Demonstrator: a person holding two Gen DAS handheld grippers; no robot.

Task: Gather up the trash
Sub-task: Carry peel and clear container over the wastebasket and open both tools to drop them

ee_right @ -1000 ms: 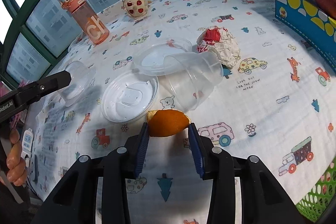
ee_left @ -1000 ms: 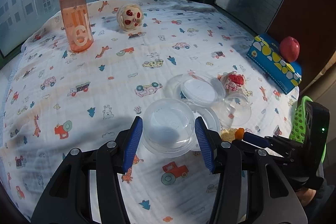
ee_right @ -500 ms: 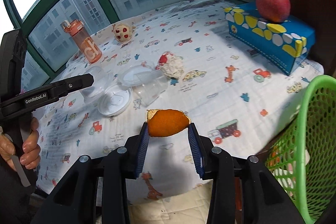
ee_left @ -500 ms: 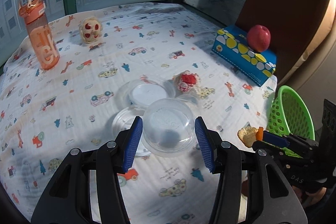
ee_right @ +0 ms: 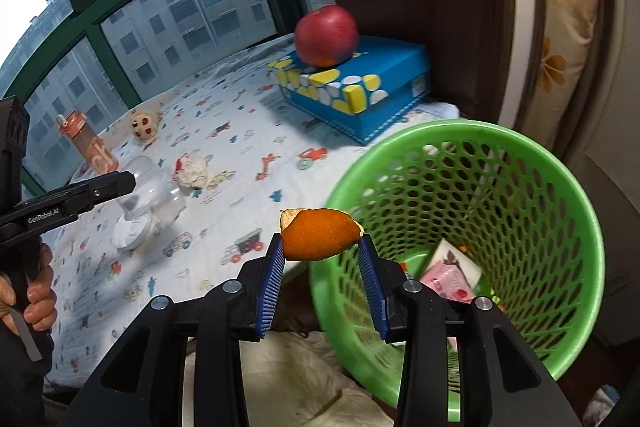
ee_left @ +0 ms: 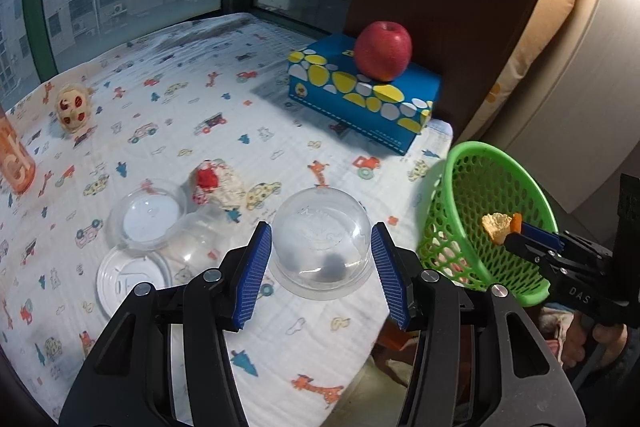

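Standing beside the surface's [ee_left: 280, 131] edge, the green basket [ee_right: 520, 155] is the landmark: left hand-held gripper [ee_left: 322, 267] clamps a clear plastic cup [ee_left: 320, 243] just short of it, right hand-held gripper [ee_right: 322, 267] pinches orange peel [ee_right: 320, 239] at its near rim.

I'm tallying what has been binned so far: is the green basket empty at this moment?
No: the right wrist view shows a pink packet and other scraps lying at the bottom of the green basket.
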